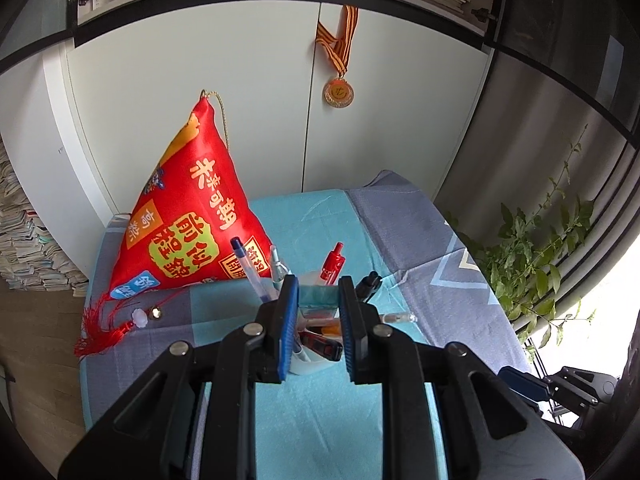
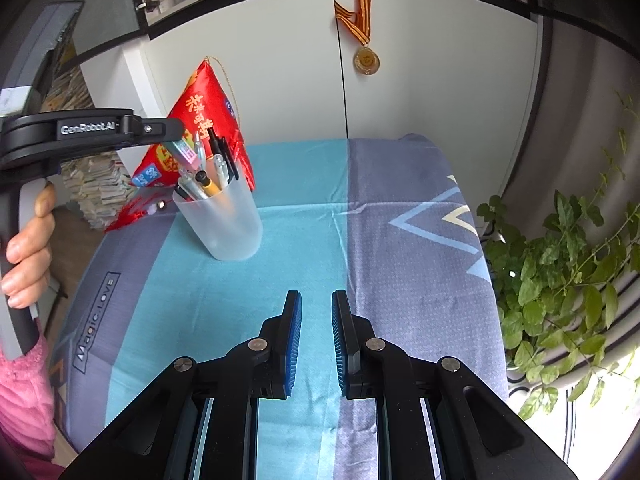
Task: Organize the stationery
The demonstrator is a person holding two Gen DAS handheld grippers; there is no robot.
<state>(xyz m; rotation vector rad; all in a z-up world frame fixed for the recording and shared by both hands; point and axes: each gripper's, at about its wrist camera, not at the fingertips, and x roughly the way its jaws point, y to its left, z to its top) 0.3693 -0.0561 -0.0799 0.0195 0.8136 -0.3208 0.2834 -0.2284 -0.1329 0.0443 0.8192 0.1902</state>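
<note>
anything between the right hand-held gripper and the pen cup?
Nothing: in the right wrist view only bare tablecloth lies between the right hand-held gripper and the pen cup.

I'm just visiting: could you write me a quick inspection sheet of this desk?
Surface: blue-and-grey patterned cloth, lying flat.
Job's things: frosted plastic cup full of pens; small pink-and-teal item.
Clutter: red pyramid-shaped satin cushion with tassel.
Grippers: left gripper fingers clamp the item over the cup; right gripper shut, empty.
Cables: nothing seen.
Surroundings: white cabinet, hanging gold medal, green leafy plant.
</note>
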